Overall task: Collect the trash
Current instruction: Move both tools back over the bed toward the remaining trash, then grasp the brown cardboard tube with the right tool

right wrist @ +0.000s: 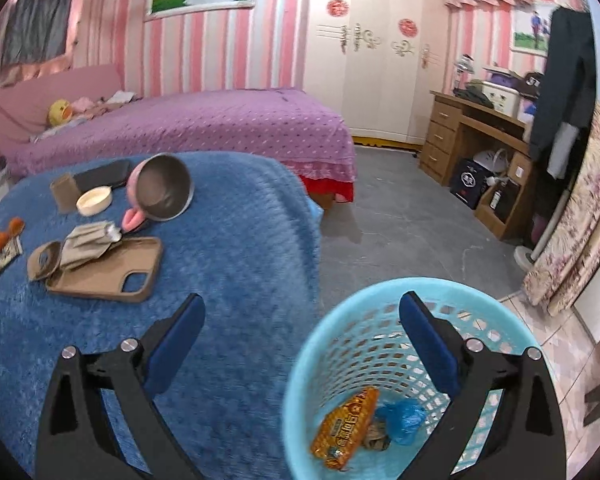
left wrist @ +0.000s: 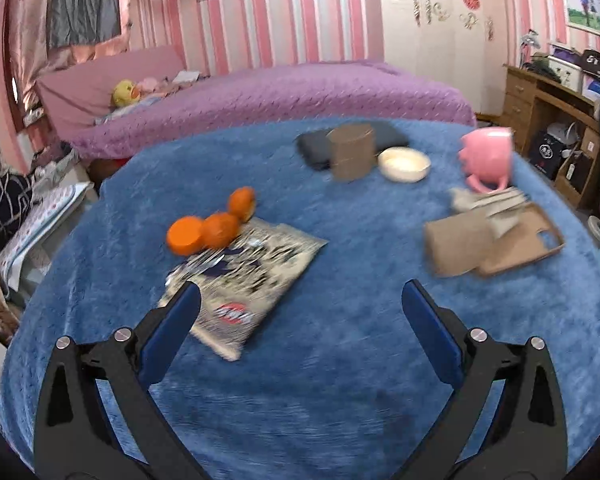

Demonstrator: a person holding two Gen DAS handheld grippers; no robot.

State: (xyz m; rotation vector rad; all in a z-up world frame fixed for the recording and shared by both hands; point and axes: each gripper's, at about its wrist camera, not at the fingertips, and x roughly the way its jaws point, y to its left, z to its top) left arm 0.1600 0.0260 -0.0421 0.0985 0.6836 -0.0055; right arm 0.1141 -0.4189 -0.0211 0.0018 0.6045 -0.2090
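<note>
Two claws I steer are both spread wide and empty. My left claw (left wrist: 300,300) hangs over the blue blanket-covered surface (left wrist: 340,360), beside a crumpled silver snack wrapper (left wrist: 244,280) lying near its left edge, touching three oranges (left wrist: 216,228). My right claw (right wrist: 300,314) hovers at the surface's right edge above a light blue basket (right wrist: 340,344) holding an orange wrapper (right wrist: 346,426) and blue bag (right wrist: 402,420).

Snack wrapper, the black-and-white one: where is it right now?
In the left wrist view, the snack wrapper lies flat on the blue blanket, just ahead of the left finger, touching the oranges.
</note>
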